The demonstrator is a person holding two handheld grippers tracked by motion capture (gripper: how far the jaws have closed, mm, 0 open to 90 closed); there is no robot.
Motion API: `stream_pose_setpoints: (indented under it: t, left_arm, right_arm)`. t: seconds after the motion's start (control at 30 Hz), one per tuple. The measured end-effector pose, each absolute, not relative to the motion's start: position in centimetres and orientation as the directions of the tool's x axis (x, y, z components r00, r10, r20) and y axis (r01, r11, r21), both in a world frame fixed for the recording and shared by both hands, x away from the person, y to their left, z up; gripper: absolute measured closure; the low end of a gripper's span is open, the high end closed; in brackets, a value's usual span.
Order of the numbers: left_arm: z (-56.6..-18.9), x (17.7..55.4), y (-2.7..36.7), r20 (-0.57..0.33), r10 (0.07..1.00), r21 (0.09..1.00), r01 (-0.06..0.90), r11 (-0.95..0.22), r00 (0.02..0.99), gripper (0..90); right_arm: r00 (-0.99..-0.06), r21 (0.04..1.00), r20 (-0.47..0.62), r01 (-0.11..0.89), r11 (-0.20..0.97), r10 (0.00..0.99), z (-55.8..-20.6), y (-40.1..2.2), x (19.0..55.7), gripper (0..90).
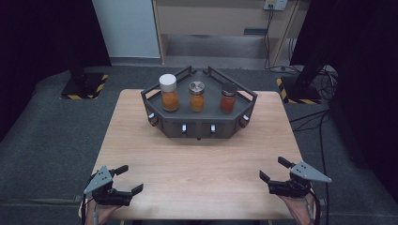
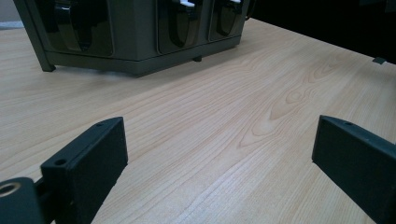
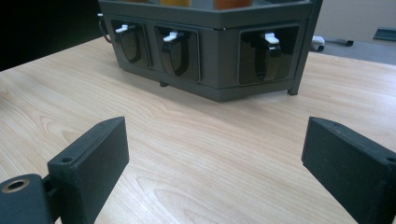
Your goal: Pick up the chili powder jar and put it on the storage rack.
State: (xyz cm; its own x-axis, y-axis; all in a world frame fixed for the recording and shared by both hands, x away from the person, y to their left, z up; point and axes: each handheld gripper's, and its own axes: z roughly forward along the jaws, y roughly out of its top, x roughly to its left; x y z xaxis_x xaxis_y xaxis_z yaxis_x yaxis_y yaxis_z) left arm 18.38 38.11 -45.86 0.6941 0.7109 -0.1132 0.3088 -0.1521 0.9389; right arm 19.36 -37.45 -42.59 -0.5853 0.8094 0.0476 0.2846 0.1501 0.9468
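This looks like a lab set up for recording: black curtains [image 1: 42,42] close in both sides, and a small wooden desk [image 1: 202,159] stands alone on grey carpet [image 1: 47,140]. Stand bases edged with yellow-and-black hazard tape [image 1: 84,86] flank it, with cables [image 1: 319,122] trailing across the floor. A wall socket [image 1: 275,4] sits behind.

The pale wooden table [image 1: 202,159] lies bare across its whole near half, from left edge to right edge, giving free passage between the near edge and the dark grey angular metal rack [image 1: 199,123]. That rack blocks the middle of the far half. Three glass spice jars [image 1: 197,96] stand apart along its top shelf, with gaps between them. Narrow bare strips remain beside the rack's left and right ends.
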Motion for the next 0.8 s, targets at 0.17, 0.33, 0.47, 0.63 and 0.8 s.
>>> stream_pose_setpoints:
  t: [0.17,0.33,0.47,0.63,0.8]
  left_arm:
    - [-45.8,18.4,38.1,-0.113,0.712,0.938,0.310,-0.153,0.693,2.6]
    - [-45.8,18.4,38.1,-0.111,0.710,0.938,0.310,-0.157,0.695,2.7]
    - [-45.8,18.4,38.1,-0.112,0.712,0.937,0.312,-0.157,0.693,2.7]
    - [-45.8,18.5,38.0,-0.110,0.711,0.937,0.311,-0.159,0.694,2.8]
    - [-45.8,18.5,38.1,-0.111,0.709,0.938,0.310,-0.158,0.696,2.9]
  right_arm:
    - [-0.584,0.944,0.056,0.296,0.148,0.810,-42.9,-37.7,19.3,7.4]
    - [-0.584,0.944,0.059,0.297,0.145,0.809,-43.2,-38.0,19.4,7.5]
    - [-0.591,0.947,0.069,0.291,0.133,0.803,-43.4,-38.4,19.5,7.7]
    - [-0.607,0.944,0.071,0.298,0.144,0.791,-43.6,-38.5,19.7,7.9]
    - [-0.627,0.942,0.060,0.292,0.163,0.777,-43.8,-38.4,19.9,7.9]
